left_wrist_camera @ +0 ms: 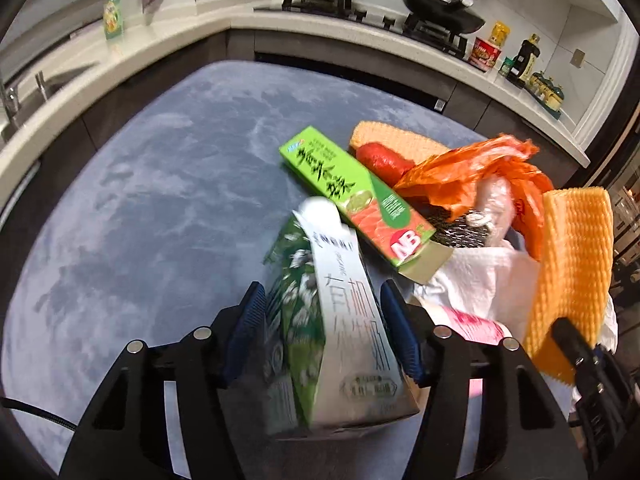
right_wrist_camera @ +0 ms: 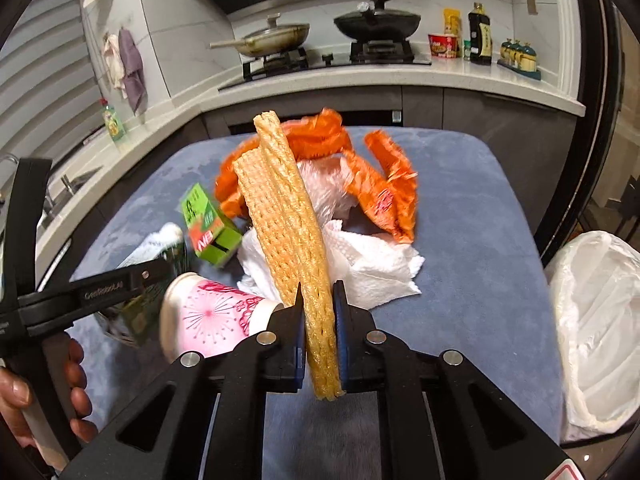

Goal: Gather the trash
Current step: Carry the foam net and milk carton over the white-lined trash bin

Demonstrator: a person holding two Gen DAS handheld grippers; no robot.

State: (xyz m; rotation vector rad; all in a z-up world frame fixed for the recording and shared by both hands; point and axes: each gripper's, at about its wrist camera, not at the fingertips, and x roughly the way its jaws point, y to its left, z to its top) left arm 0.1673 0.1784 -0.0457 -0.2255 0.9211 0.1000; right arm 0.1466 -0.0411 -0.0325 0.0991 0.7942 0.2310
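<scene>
My left gripper (left_wrist_camera: 322,300) is shut on a green-and-white milk carton (left_wrist_camera: 344,320), held above the blue mat (left_wrist_camera: 140,208). My right gripper (right_wrist_camera: 318,300) is shut on a yellow-orange foam net sleeve (right_wrist_camera: 288,232), which stands upright between its pads; the sleeve also shows in the left wrist view (left_wrist_camera: 572,264). On the mat lies a pile: a green NB box (left_wrist_camera: 356,196), an orange plastic bag (right_wrist_camera: 384,184), a white paper towel (right_wrist_camera: 372,268), a pink paper cup (right_wrist_camera: 212,320), a red sausage (left_wrist_camera: 382,160) and a second foam net (left_wrist_camera: 396,138).
A bin lined with a white bag (right_wrist_camera: 600,320) stands off the mat's right edge. Behind the mat runs a kitchen counter (right_wrist_camera: 400,76) with a stove, two pans (right_wrist_camera: 272,38), bottles and a sink (left_wrist_camera: 52,84) at left.
</scene>
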